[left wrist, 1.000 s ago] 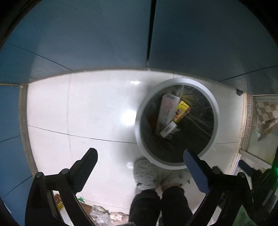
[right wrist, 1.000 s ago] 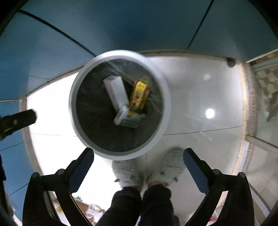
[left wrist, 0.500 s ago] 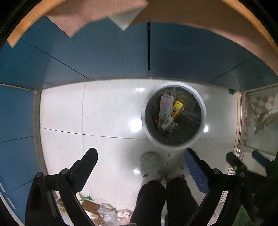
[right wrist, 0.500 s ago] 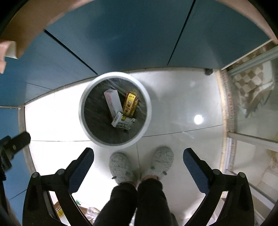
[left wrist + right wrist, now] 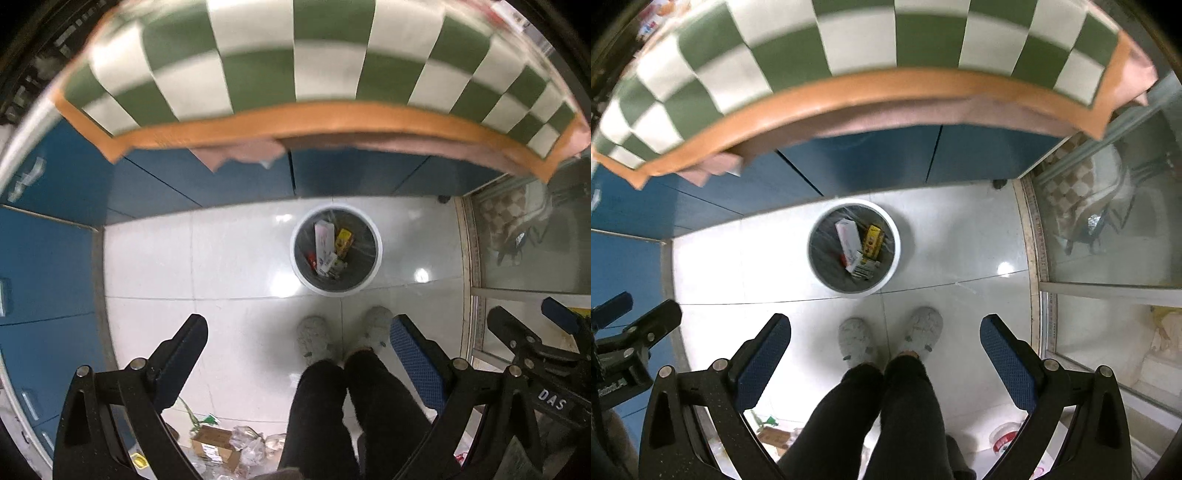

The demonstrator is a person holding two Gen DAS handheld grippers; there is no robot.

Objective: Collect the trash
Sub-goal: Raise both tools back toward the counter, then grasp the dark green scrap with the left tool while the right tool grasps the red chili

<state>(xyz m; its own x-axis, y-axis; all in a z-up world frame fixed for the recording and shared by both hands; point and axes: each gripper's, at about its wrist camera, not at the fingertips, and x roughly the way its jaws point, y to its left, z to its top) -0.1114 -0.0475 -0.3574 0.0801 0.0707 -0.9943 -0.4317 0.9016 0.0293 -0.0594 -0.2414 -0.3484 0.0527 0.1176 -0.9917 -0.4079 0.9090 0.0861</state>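
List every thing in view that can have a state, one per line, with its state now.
Left gripper: jaws wide open, empty.
Right gripper: jaws wide open, empty.
Trash bin: upright on the floor, lidless, lined with clear plastic, partly filled.
White box: inside the bin, leaning.
Yellow box: inside the bin, beside the white box.
Cabinet doors: shut.
Checkered cloth: hanging over the counter edge.

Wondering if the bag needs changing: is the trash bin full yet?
Not full. The trash bin holds only a few boxes near its bottom, with the dark liner wall visible above them.
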